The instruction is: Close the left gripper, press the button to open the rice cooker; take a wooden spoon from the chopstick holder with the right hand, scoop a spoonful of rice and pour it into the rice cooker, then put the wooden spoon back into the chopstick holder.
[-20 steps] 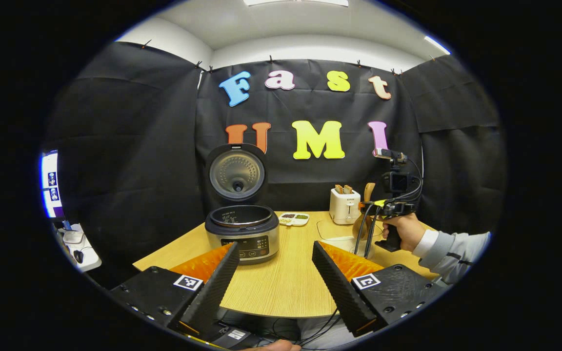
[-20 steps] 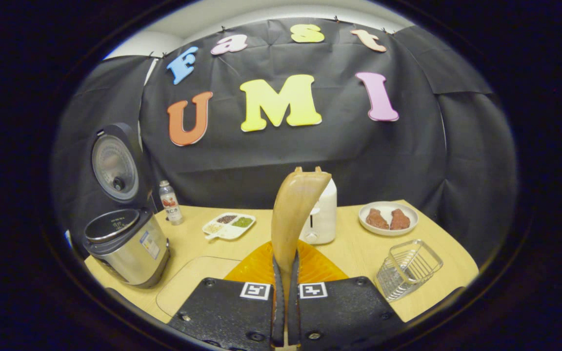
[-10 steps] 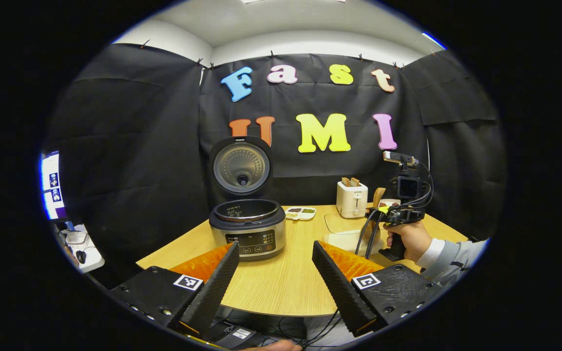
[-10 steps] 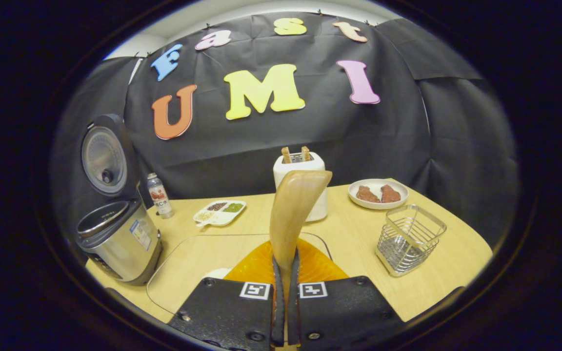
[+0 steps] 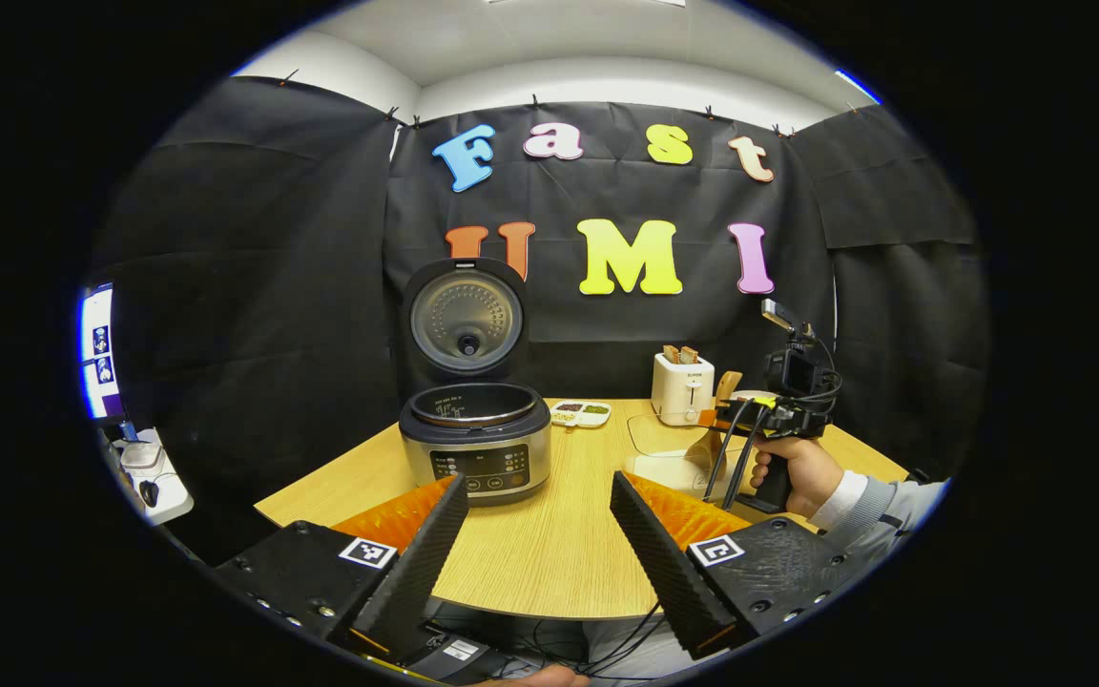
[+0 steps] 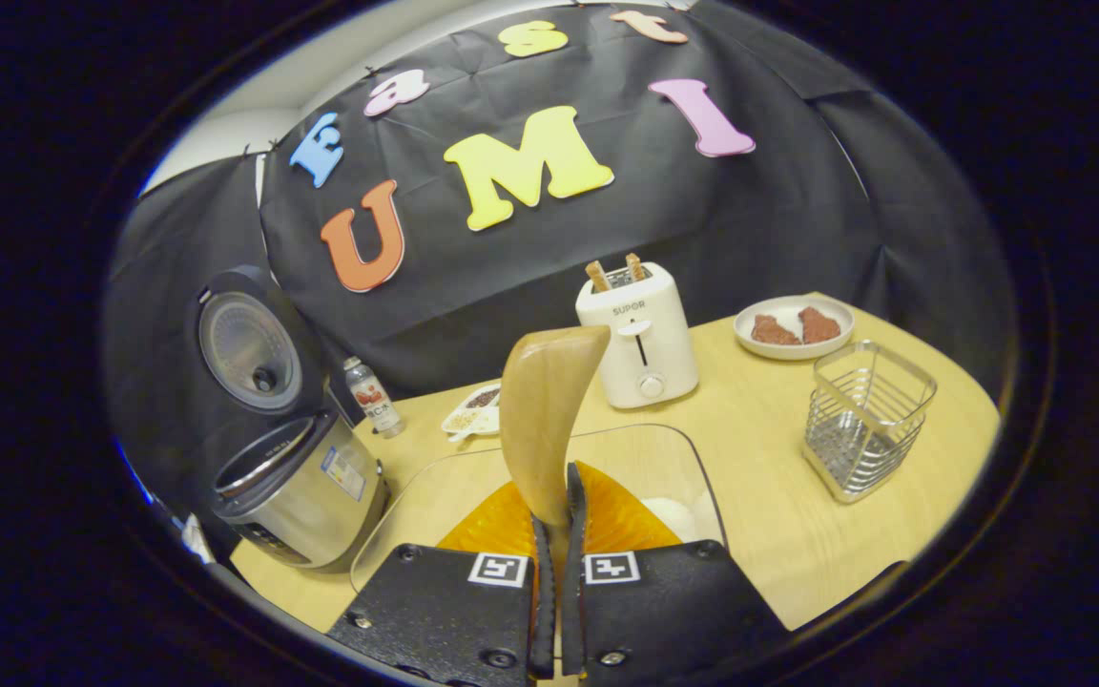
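The rice cooker (image 5: 475, 447) stands with its lid (image 5: 466, 320) up, ahead of my left gripper (image 5: 538, 487), which is open and holds nothing. My right gripper (image 6: 556, 525) is shut on the handle of the wooden spoon (image 6: 545, 410), whose bowl points up and forward. Below the spoon lies a clear glass dish (image 6: 683, 458) with white rice (image 6: 669, 515) in it. The wire chopstick holder (image 6: 864, 415) stands to the right on the table. In the left gripper view a hand holds the right gripper (image 5: 731, 418) with the spoon (image 5: 714, 420) over the glass dish (image 5: 664, 463).
A white toaster (image 6: 635, 339) stands behind the glass dish. A plate of meat (image 6: 793, 329) lies at the back right. A small bottle (image 6: 370, 393) and a divided dish (image 6: 473, 408) sit between the cooker (image 6: 297, 487) and the toaster. The wooden table (image 5: 549, 558) ends just before my left fingers.
My right gripper has rolled and dropped lower over the glass dish, still holding the spoon. The left gripper has barely shifted and stays open.
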`<state>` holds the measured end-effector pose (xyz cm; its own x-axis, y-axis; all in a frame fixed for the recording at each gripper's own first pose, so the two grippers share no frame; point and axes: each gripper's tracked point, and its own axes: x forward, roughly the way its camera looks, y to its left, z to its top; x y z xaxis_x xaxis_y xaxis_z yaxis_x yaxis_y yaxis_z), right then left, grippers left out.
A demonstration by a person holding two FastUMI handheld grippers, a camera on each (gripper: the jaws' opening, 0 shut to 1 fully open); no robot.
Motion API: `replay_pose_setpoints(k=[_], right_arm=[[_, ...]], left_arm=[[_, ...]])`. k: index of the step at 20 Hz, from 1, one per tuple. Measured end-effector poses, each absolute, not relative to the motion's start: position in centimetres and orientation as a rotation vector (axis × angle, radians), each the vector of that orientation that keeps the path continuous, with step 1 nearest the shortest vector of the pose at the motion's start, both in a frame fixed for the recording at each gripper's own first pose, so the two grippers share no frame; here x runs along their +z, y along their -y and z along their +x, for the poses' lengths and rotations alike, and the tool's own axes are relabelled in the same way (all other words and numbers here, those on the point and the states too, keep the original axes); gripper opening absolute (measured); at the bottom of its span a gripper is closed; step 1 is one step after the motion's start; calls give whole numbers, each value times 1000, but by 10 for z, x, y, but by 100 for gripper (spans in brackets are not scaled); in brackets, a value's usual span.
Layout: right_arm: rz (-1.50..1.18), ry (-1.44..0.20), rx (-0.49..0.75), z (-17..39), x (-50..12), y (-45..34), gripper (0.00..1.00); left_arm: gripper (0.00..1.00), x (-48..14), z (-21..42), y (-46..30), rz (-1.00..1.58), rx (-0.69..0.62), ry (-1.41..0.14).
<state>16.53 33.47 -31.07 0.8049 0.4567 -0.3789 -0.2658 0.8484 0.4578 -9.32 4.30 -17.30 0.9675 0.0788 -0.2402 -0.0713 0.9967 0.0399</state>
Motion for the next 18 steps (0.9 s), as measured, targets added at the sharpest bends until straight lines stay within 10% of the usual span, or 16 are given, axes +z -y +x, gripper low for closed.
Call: replay_pose_setpoints(k=[18], right_arm=[[967, -487, 377, 184, -263, -274, 8]], left_arm=[[96, -175, -100, -50, 34, 75, -261]])
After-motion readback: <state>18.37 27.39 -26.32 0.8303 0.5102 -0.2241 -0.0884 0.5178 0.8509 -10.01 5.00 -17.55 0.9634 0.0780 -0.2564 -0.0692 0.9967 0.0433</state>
